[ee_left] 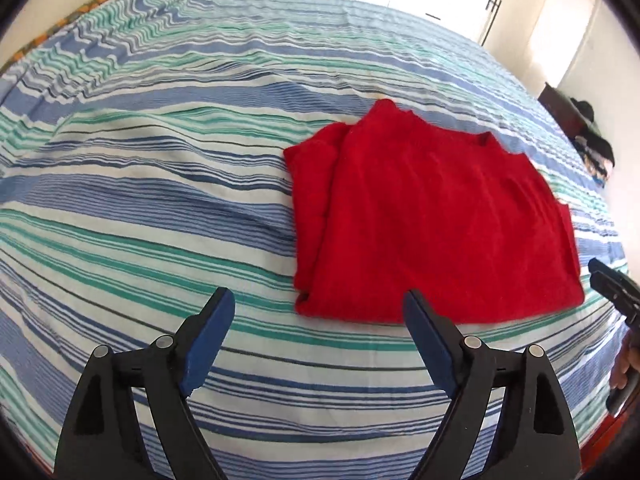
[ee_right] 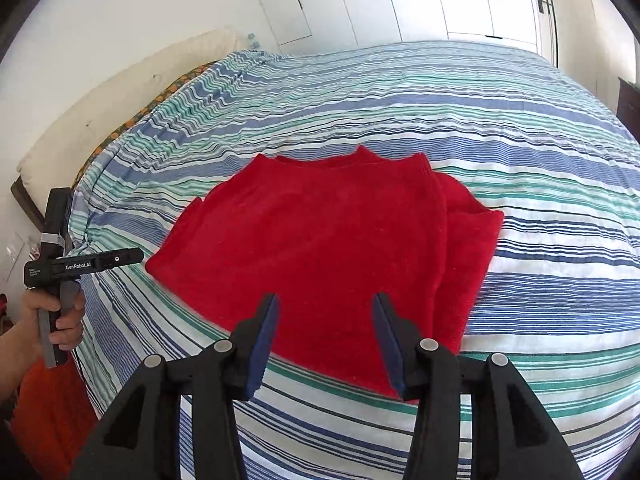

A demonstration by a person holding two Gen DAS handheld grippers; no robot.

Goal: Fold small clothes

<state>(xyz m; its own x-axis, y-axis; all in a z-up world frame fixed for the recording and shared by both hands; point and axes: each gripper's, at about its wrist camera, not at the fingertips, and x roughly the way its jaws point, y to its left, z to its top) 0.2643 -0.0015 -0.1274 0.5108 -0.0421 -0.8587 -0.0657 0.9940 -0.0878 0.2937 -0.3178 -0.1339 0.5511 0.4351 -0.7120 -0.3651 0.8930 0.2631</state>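
Left wrist view: the left hand-held gripper (ee_left: 318, 312) hangs above a bed (ee_left: 160, 184) covered in a blue, green and white striped sheet; its two blue-padded fingers are spread wide with nothing between them; a red garment (ee_left: 432, 224) lies partly folded on the sheet just ahead and to the right, one side turned over so a doubled edge runs along its left; the tip of the right finger overlaps the garment's near hem in the picture, though contact cannot be judged; the right hand-held gripper (ee_left: 614, 284) shows at the right edge, its jaws not readable here.

Right wrist view: the right hand-held gripper (ee_right: 324, 308) hovers over the near edge of the red garment (ee_right: 320, 248), fingers parted and gripping nothing; the left hand-held gripper (ee_right: 80, 264) is seen side-on at far left, gripped by a hand (ee_right: 56, 312) beside the bed (ee_right: 520, 140).
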